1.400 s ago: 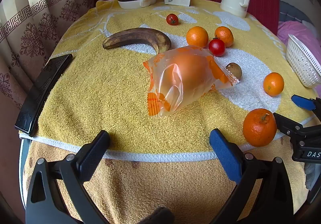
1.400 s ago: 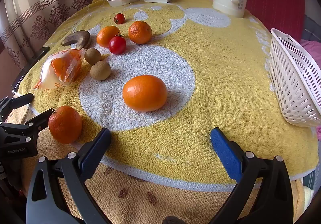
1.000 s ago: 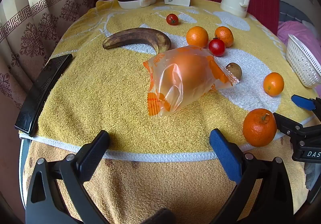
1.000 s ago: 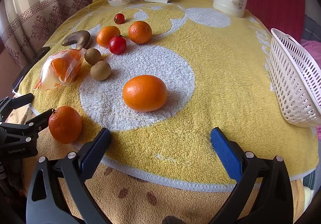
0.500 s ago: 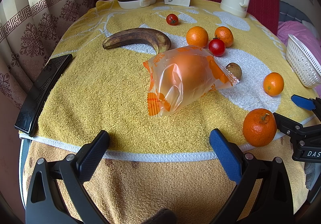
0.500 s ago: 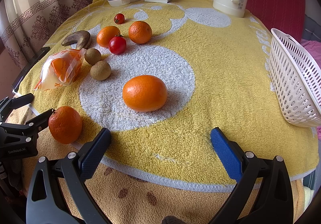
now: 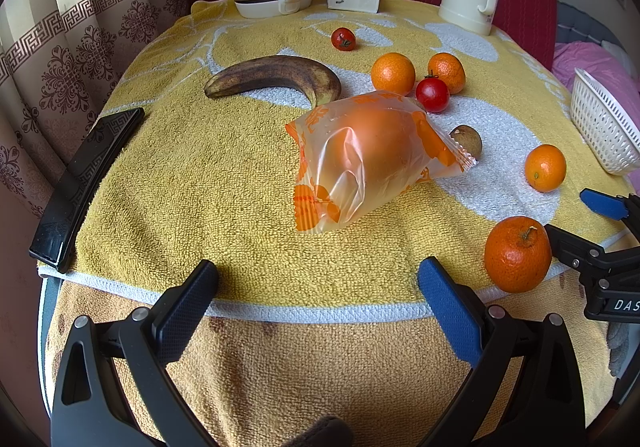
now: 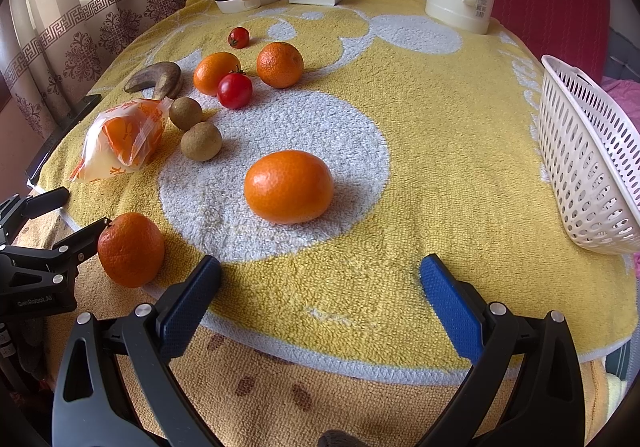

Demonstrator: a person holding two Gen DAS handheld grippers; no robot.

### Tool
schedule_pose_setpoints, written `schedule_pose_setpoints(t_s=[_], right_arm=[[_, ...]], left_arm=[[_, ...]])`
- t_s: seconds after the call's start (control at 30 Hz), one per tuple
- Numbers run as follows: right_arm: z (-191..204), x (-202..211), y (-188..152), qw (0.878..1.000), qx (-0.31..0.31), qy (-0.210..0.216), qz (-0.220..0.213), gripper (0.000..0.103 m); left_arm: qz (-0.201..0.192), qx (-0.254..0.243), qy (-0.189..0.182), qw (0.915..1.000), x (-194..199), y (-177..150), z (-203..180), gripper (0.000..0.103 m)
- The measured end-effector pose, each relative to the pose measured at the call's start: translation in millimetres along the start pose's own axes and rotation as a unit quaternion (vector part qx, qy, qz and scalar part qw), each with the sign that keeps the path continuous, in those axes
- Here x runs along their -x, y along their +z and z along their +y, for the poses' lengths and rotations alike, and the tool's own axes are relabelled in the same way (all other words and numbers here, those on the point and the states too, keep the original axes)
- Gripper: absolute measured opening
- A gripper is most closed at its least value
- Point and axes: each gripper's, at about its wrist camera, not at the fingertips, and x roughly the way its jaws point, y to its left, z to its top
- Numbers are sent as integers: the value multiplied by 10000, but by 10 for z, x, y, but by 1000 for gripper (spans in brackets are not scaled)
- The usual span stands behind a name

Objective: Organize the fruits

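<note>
The white basket [image 8: 588, 171] is cut off by the frame edge at the far right of the table [image 8: 440, 119], so its inside cannot be seen. The banana [image 7: 276, 81] is partly hidden behind the bagged orange [image 7: 368, 155] in the right view; its long axis is seen running left to right in the left view. Both the left tongs [image 7: 318, 299] and the right tongs [image 8: 320, 293] are held spread wide, grasping nothing, at the near table edge. A loose orange [image 8: 289, 187] is seen ahead of the right tongs.
</note>
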Motion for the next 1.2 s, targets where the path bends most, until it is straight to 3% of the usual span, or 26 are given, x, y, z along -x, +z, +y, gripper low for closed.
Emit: schedule_pose_setpoints(t_s=[0.33,0.63,1.0,1.1,1.17,1.2], right_arm=[[-34,-16,18,9999,68,88,38,101],[-24,12,3,9998,137,119,53,101],[-152,214,171,9980,-244,430,-394,101],[-182,171,271,9964,-428,554,-484,93],[-189,100,314,9955,-514,691,-391,75],[-195,64,329,9947,-557,796,-322,73]], left_arm=[[19,-8,-35,10000,-9,27,-27,98],[-78,136,-345,9993,54,50,91,98],[-468,271,-269,9982,311,216,218,98],[-525,235,-211,9981,340,246,204,98],[-533,222,-212,9981,342,258,202,98],[-535,215,-218,9981,344,266,197,98]])
